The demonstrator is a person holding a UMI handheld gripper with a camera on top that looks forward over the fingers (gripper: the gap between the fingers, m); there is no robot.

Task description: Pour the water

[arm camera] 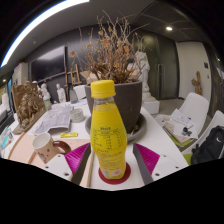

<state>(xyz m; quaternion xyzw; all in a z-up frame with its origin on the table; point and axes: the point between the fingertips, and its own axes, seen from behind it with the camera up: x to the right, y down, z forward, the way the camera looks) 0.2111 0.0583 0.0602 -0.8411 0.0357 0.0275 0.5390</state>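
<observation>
Bottle (108, 132) stood upright between the two fingers of the gripper (108, 160), close to the camera. It was clear plastic with a yellow cap and a yellow label, and its base rested on a round red coaster (114, 177) on the white table (60, 128). The pink pads (76, 158) flanked the bottle at either side; whether they pressed on it or left a small gap could not be told from this view. Just behind the bottle sat a dark grey pot (128, 102) holding dry brown branches (112, 50). To the left on the table lay a keyboard (51, 119), a small yellow item near it, and a white cup (42, 143) close to the left finger. White chairs (190, 112) stood to the right of the table. A long ceiling light (45, 22) ran overhead.
</observation>
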